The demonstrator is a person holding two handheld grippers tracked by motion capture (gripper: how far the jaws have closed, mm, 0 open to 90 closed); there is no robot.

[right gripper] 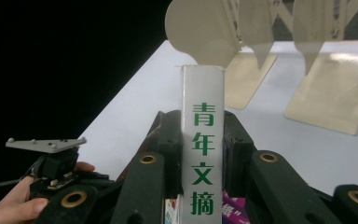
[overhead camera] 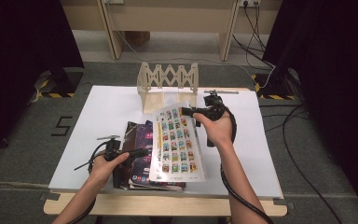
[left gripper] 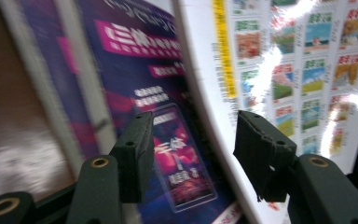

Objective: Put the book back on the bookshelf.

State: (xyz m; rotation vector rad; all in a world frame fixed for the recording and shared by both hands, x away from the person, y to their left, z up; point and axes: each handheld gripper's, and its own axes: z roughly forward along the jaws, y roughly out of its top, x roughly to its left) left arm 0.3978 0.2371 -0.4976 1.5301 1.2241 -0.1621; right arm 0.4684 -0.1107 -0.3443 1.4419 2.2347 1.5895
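Note:
My right gripper is shut on the spine of a white magazine and holds it tilted up over the table, its cover a grid of small colourful pictures. In the right gripper view the white spine with green characters stands clamped between the jaws. My left gripper rests open on a stack of dark purple magazines. In the left gripper view the open jaws hover over the purple cover, and the white magazine's lower edge runs close by the right jaw.
A pale wooden folding rack stands at the back centre of the white tabletop, also seen as the rack just beyond the spine. Cables lie on the floor to the right. Dark curtains flank both sides.

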